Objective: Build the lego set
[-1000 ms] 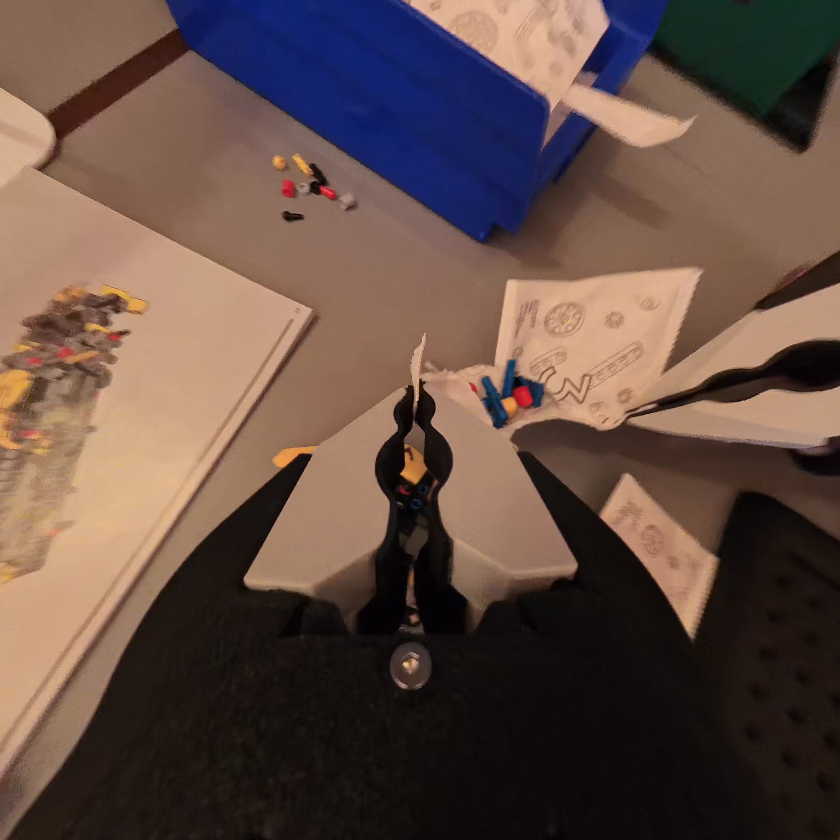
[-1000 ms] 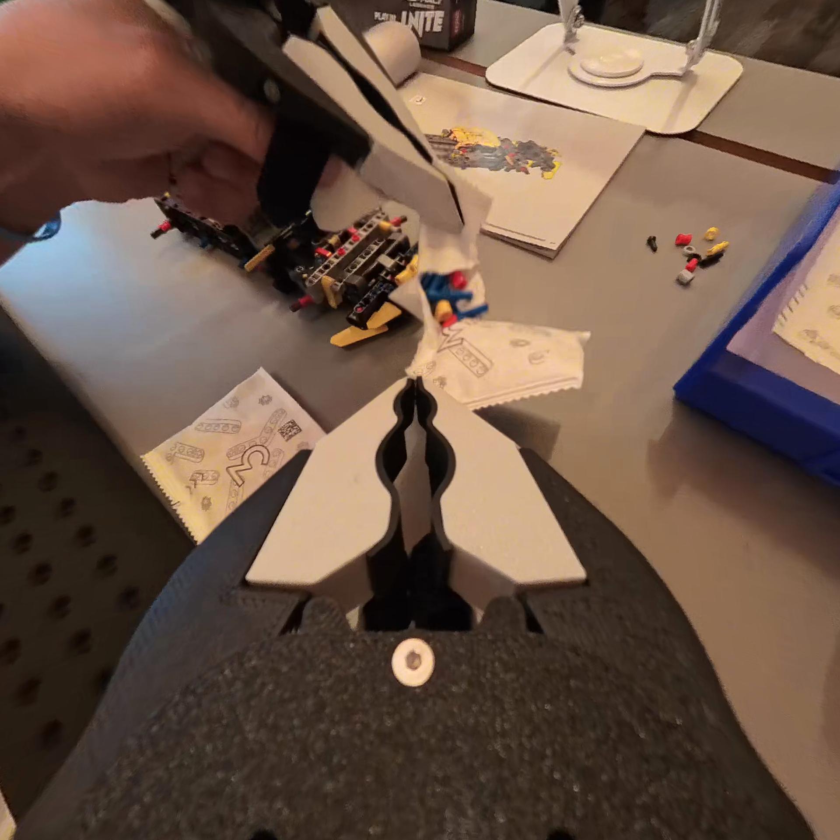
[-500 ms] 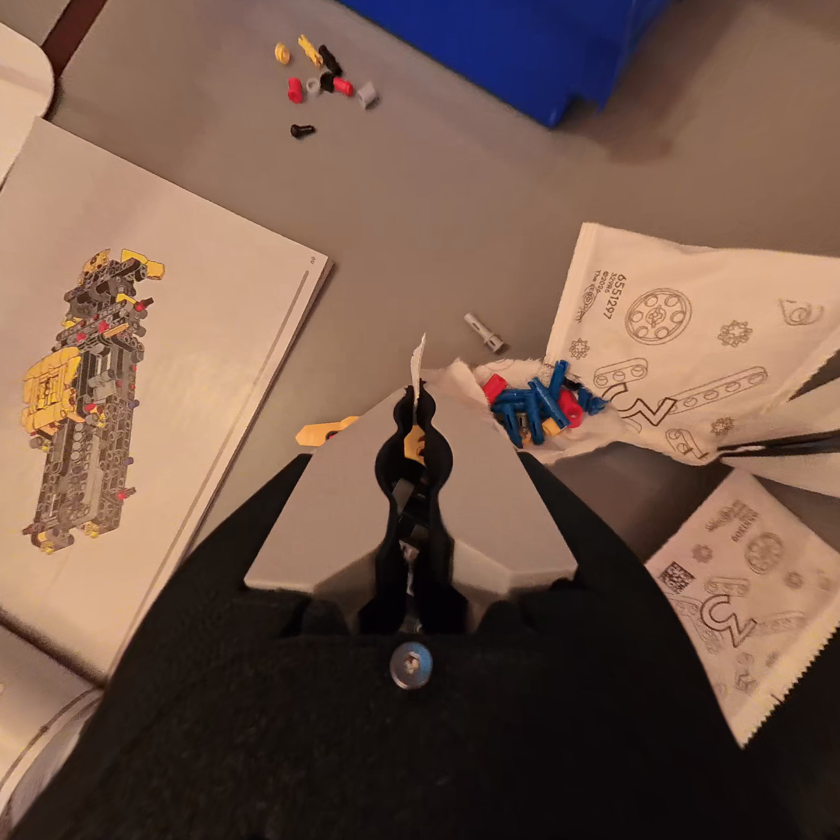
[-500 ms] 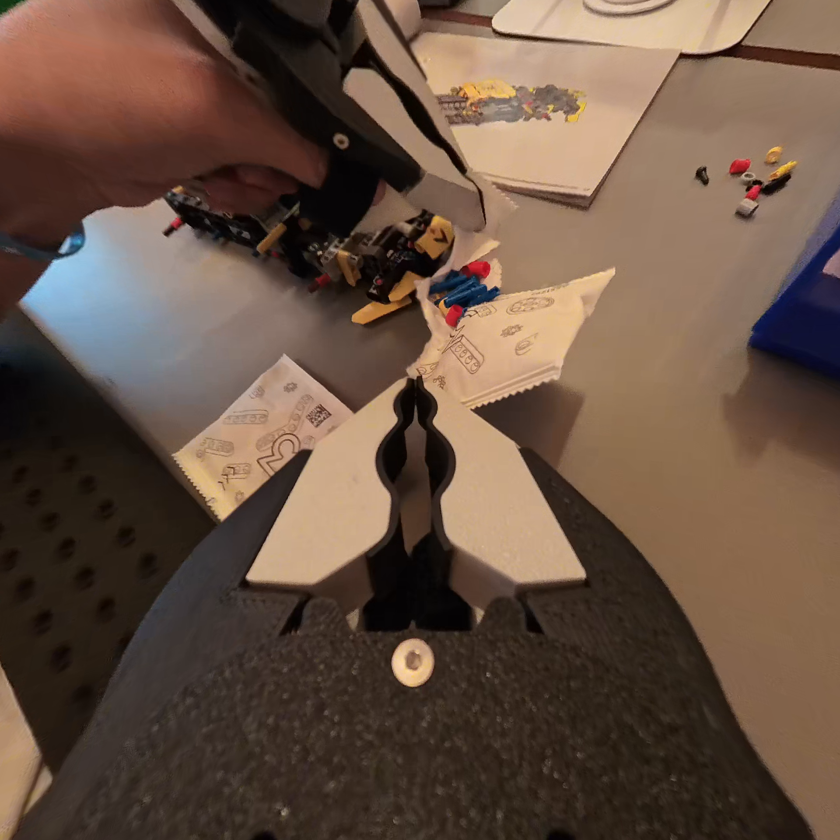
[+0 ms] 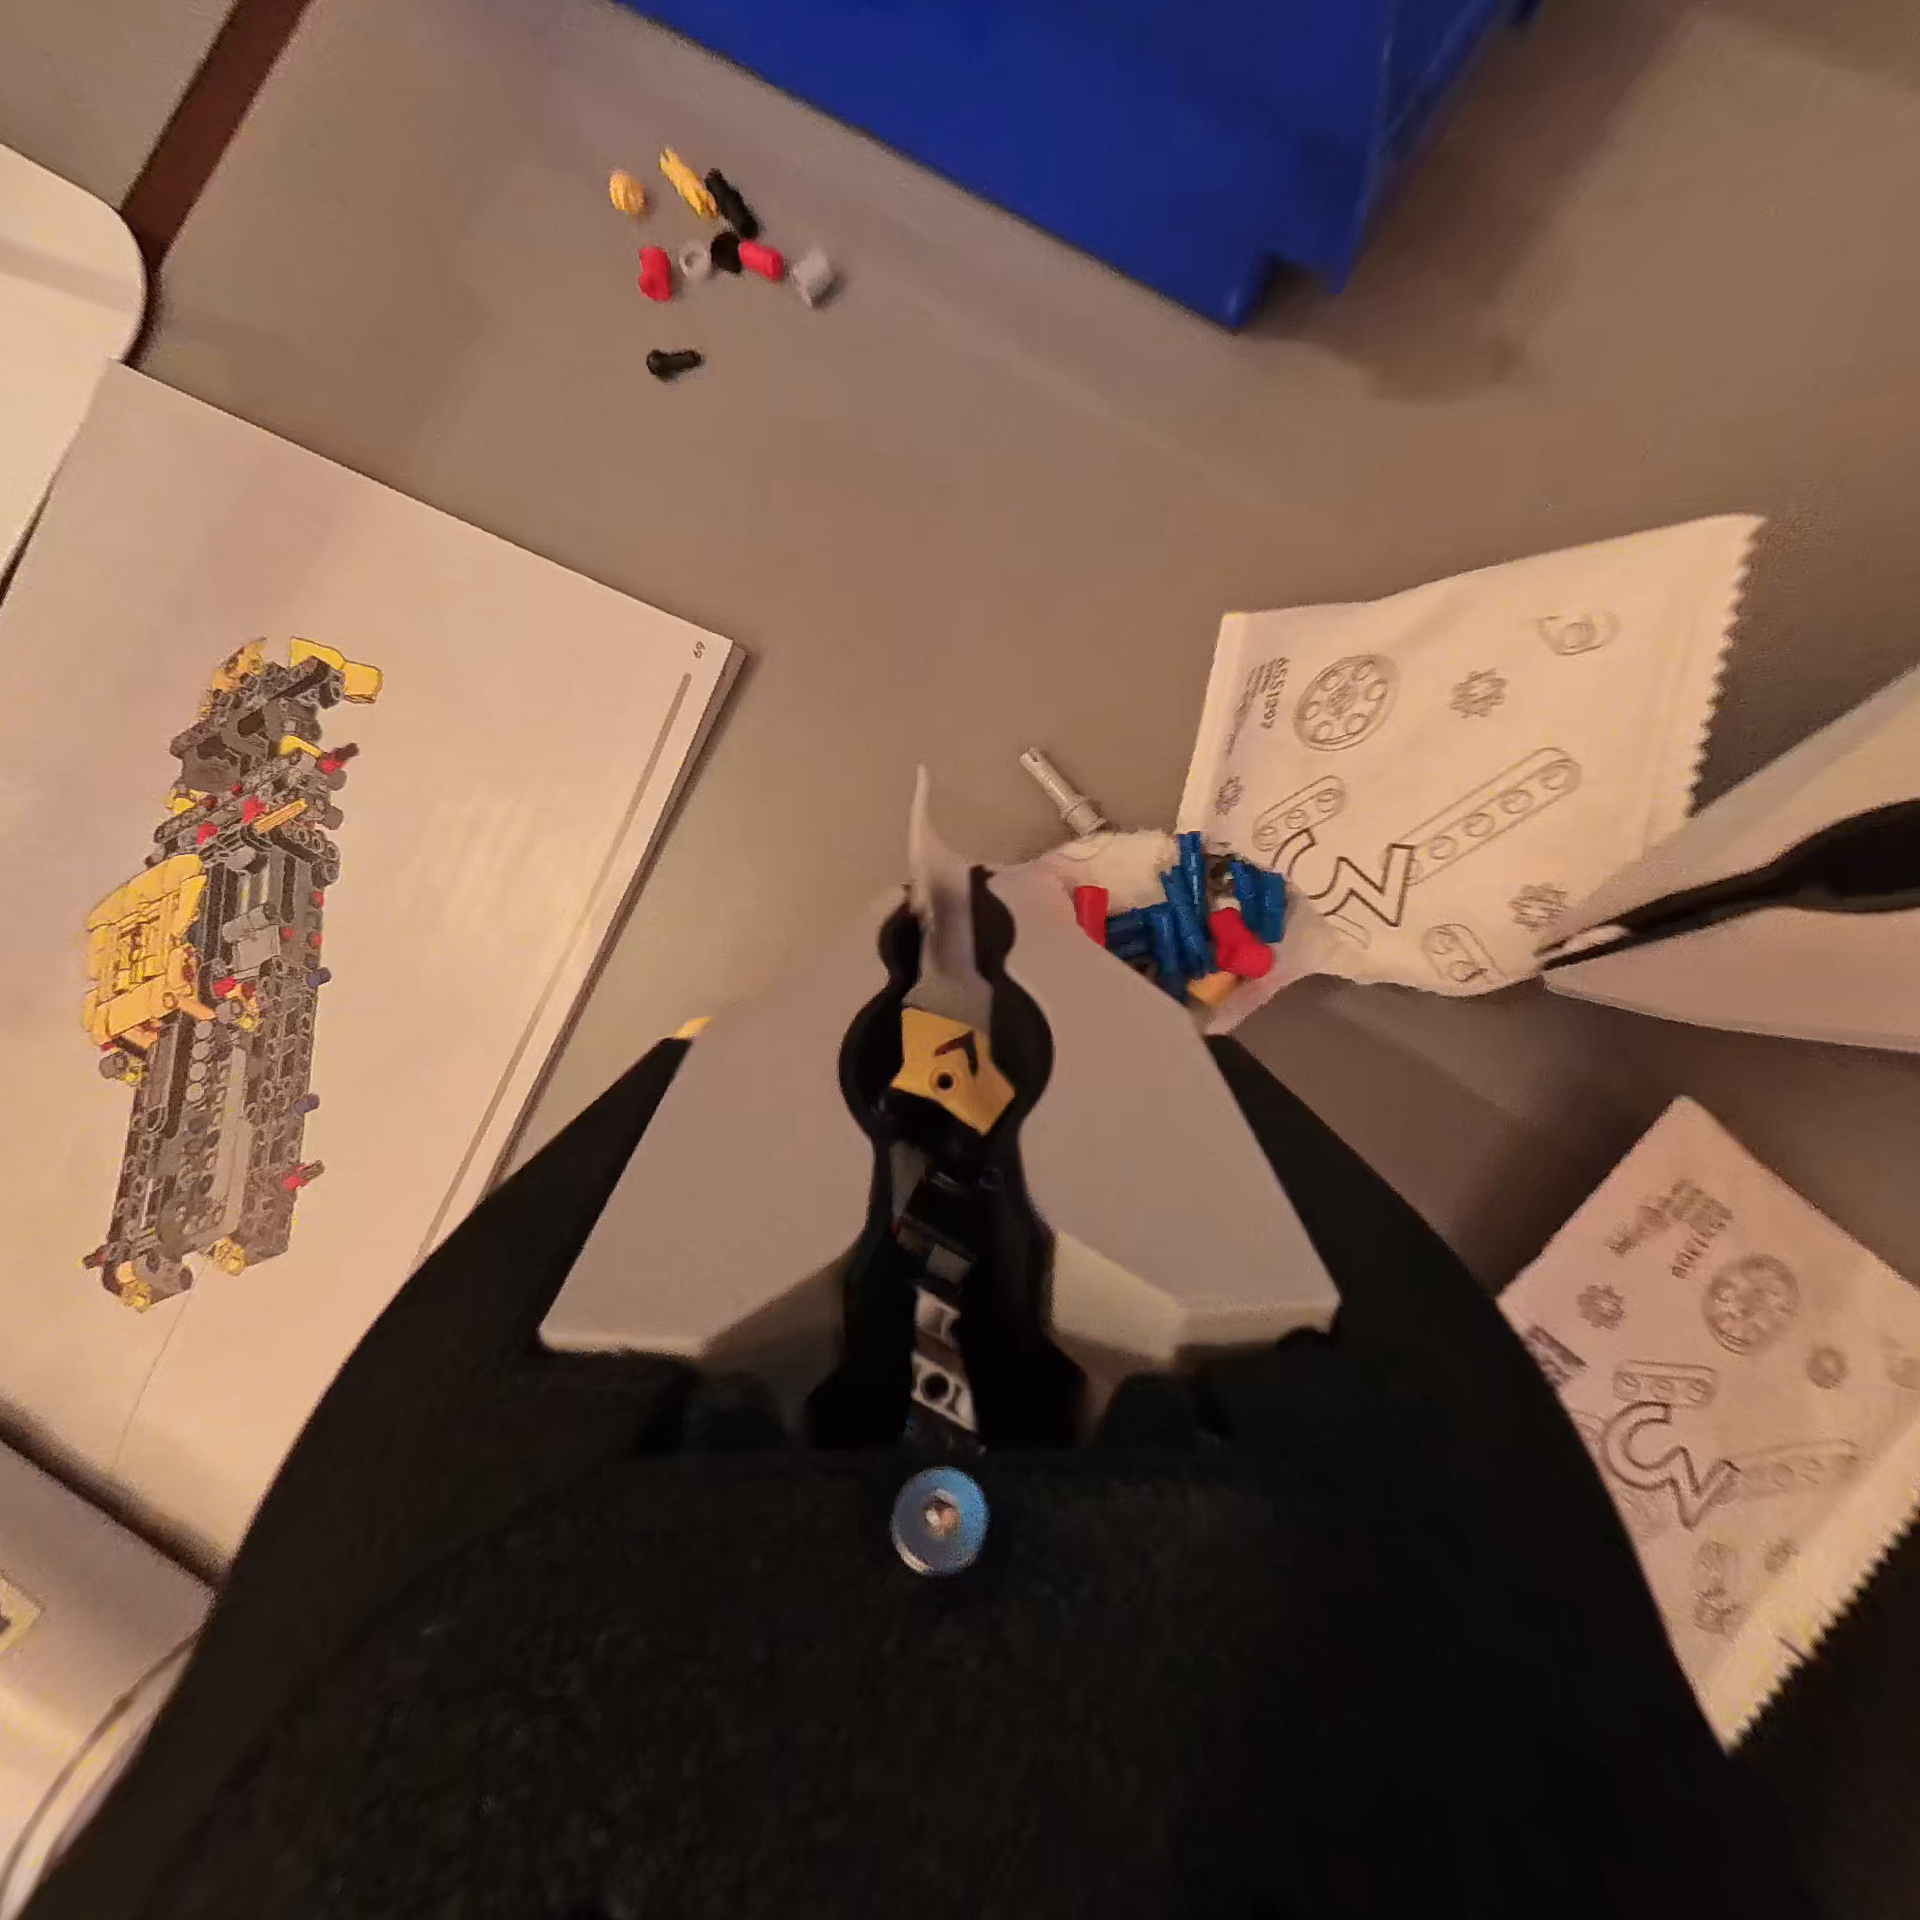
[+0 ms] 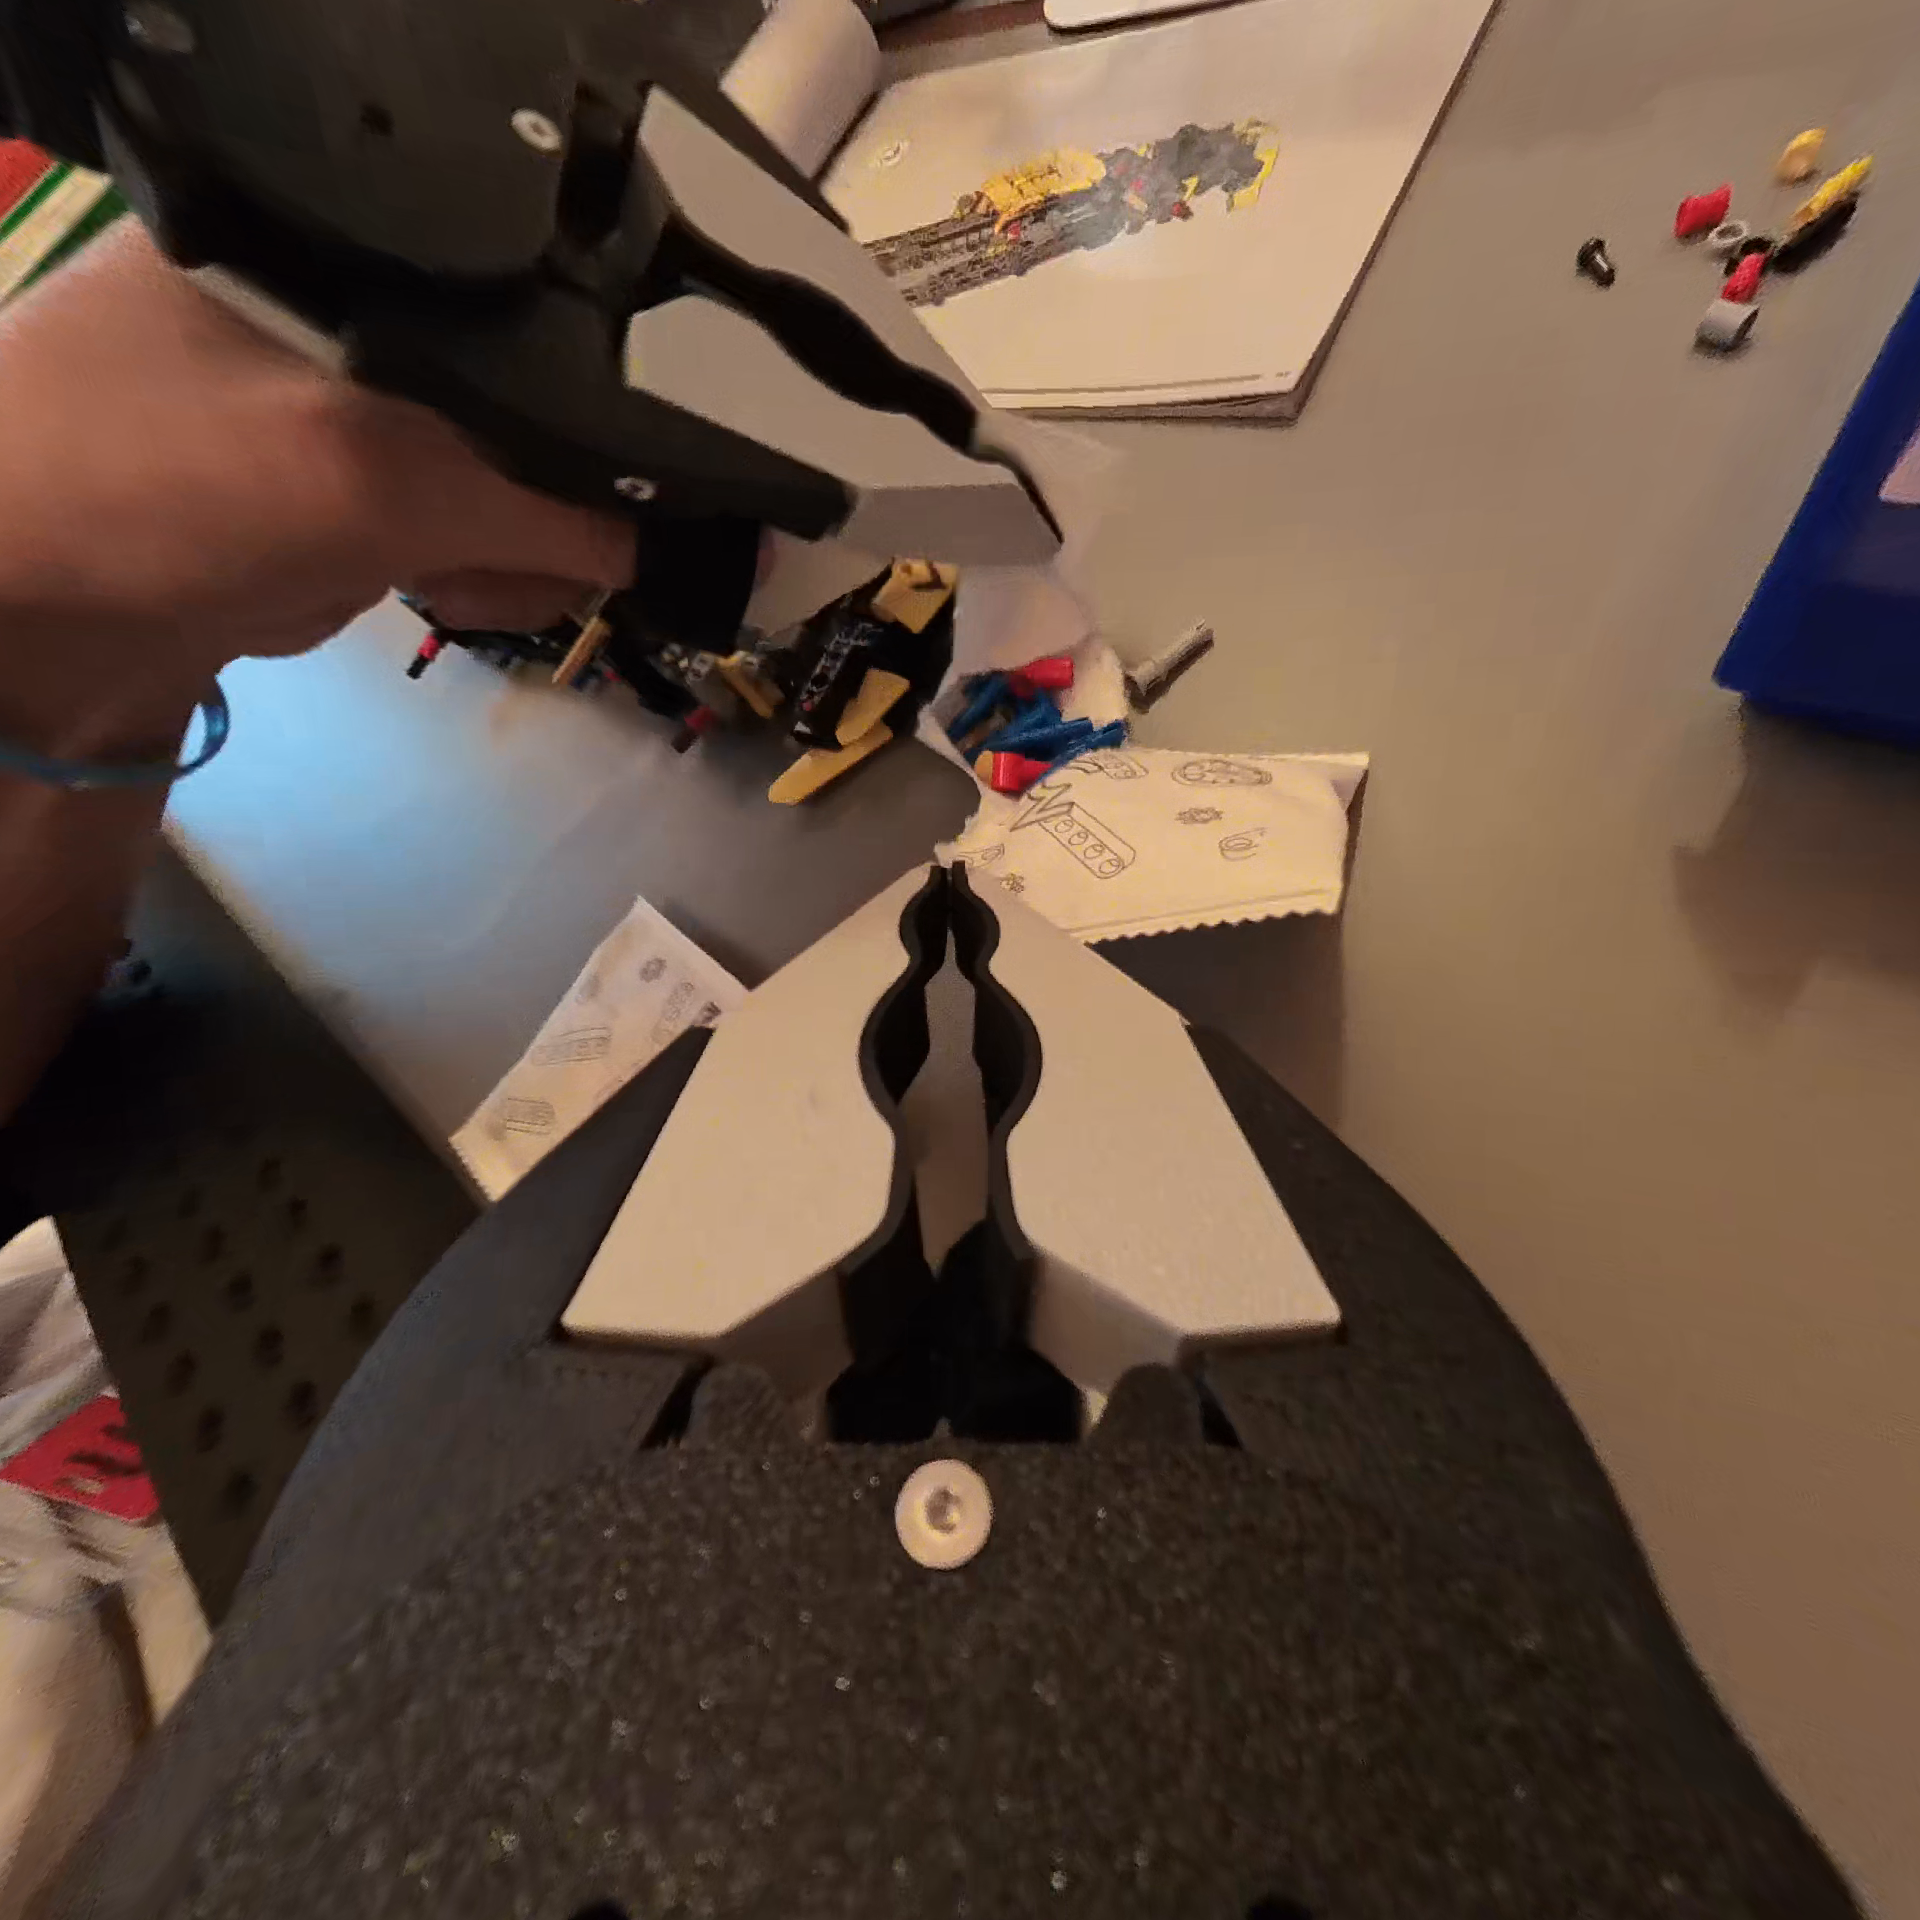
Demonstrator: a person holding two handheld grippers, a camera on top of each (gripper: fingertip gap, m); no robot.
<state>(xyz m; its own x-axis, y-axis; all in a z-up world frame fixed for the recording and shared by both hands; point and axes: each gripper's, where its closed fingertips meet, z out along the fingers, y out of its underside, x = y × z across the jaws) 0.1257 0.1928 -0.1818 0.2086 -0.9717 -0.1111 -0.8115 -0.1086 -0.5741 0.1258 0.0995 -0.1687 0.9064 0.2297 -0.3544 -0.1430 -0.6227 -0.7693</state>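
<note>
Two grippers hold one bag between them, and the next move depends on this line. On the grey table [image 5: 1039,499] the biggest thing is the blue bin [image 5: 1143,125] at the far edge, then the open manual [image 5: 468,727] to the left. The half-built model [image 6: 831,665] lies directly under the left gripper [image 5: 940,904], seen through the gap of its fingers. The bag [image 5: 1455,748] is white paper, torn open at its left end. Its long axis runs from the left gripper's tips to the right gripper [image 6: 948,883]. The left gripper is closed on a thin torn flap of the bag, and the right gripper is closed on the opposite end. A second bag [image 5: 1714,1403] lies flat, nearer to the person. The pins [image 5: 1174,914], blue and red, sit in the torn mouth, just right of the left tips and well apart from the right ones. One grey pin [image 5: 1060,795] is already on the table just beside the mouth. Some loose bits [image 5: 717,249] lie near the bin. I think the pins must be emptied out, so the mouth end, on the left side, should go lower than the right end.
</note>
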